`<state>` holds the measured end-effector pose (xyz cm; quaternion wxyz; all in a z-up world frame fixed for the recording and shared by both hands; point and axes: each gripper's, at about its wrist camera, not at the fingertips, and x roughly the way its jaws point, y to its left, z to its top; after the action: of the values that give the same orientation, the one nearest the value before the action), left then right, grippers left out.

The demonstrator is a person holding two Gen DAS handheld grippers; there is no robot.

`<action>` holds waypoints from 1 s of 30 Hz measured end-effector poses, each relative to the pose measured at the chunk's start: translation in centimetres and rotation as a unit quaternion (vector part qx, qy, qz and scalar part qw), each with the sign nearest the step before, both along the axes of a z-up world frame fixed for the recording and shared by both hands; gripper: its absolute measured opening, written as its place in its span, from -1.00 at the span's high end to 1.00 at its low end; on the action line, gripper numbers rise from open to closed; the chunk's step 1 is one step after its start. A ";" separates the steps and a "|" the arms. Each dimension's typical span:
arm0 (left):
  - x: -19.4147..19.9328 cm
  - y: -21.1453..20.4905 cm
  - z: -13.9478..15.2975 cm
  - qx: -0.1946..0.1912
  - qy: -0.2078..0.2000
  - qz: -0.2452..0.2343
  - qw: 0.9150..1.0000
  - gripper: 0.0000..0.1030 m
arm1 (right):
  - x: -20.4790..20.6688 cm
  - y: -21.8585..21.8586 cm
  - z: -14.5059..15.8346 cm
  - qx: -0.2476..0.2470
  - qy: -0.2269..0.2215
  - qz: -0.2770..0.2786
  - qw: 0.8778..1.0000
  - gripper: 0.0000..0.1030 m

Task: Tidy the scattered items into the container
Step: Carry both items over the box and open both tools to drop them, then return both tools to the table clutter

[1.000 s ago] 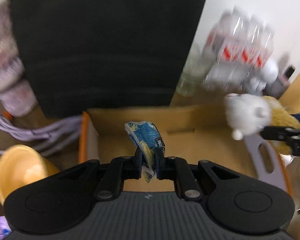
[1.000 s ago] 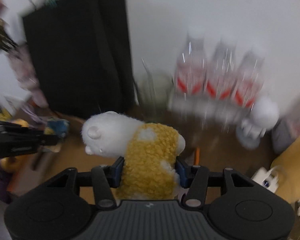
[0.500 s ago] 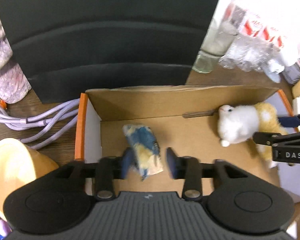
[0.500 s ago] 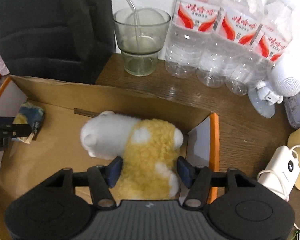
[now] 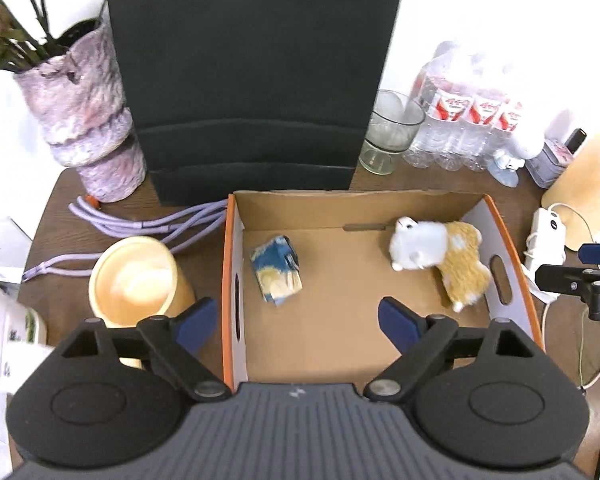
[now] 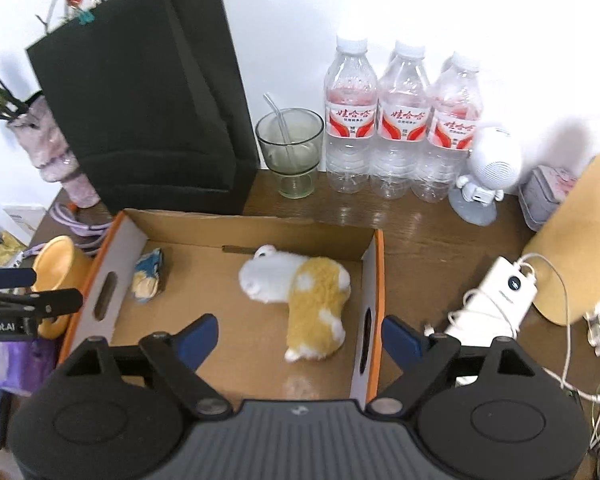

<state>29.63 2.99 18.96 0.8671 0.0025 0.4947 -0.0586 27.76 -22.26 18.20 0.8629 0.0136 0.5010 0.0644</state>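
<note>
Above the orange-rimmed cardboard box (image 5: 229, 264), bare floor showing between the blue-and-yellow packet (image 5: 276, 272) at its left and the plush hamster (image 6: 300, 292) at its right, my left gripper (image 5: 296, 322) and right gripper (image 6: 300, 334) are opening wide, empty.

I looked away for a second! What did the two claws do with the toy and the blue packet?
Both let go. The left claw dropped the blue packet, the right claw dropped the plush toy into the cardboard box; both are opening, empty. The box stayed put.
</note>
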 end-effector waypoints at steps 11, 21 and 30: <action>-11.5 -1.1 -1.8 0.024 -0.295 0.072 0.952 -1.00 | -10.2 1.0 -0.9 0.035 -0.235 0.007 0.971 -0.84; -16.9 -4.3 -6.8 0.060 -0.381 0.005 0.922 -1.00 | -14.8 1.4 -7.2 0.040 -0.314 -0.004 0.948 -0.91; -26.8 -1.5 -10.1 0.003 -0.327 0.029 0.944 -1.00 | -25.3 0.6 -9.0 0.049 -0.316 0.000 0.948 -0.96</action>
<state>2.79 1.48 8.86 0.9826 0.0100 0.1836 -0.0279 2.42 -21.67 9.24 0.9752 0.0351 0.1990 0.0899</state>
